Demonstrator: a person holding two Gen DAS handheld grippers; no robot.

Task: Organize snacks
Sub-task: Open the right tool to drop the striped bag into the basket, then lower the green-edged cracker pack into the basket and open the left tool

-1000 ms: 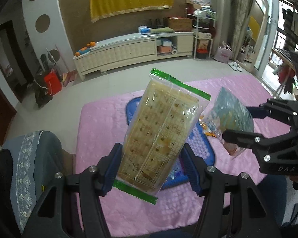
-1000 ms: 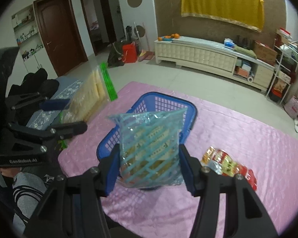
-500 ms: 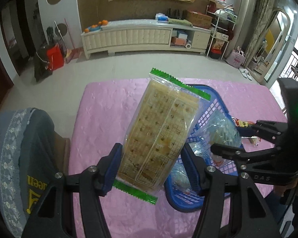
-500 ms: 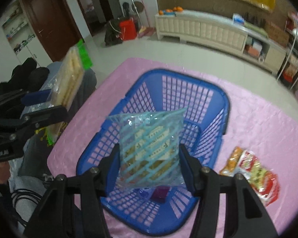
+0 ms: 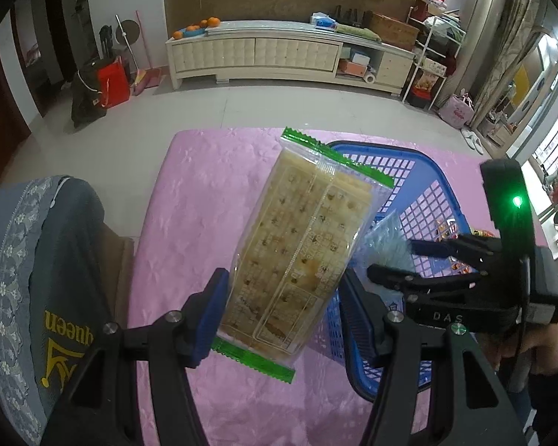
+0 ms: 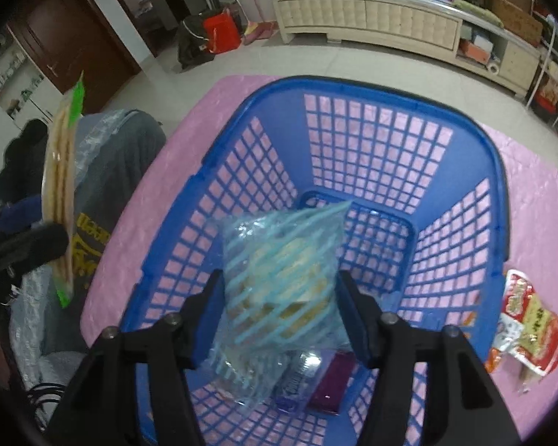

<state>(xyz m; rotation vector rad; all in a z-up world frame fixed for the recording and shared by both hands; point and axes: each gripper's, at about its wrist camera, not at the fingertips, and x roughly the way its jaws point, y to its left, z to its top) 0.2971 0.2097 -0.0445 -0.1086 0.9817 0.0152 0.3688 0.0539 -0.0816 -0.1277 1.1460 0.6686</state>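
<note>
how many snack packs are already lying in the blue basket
2 at least: a dark blue pack and a purple pack on the floor of the blue basket. The striped bag between the right tool's open jaws may hide more.

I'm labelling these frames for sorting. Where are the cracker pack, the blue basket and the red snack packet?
cracker pack (image 5: 301, 256), left wrist view, middle of its clear front.
blue basket (image 6: 375, 89), right wrist view, far rim.
red snack packet (image 6: 528, 327), right wrist view, middle of its wrapper.
</note>
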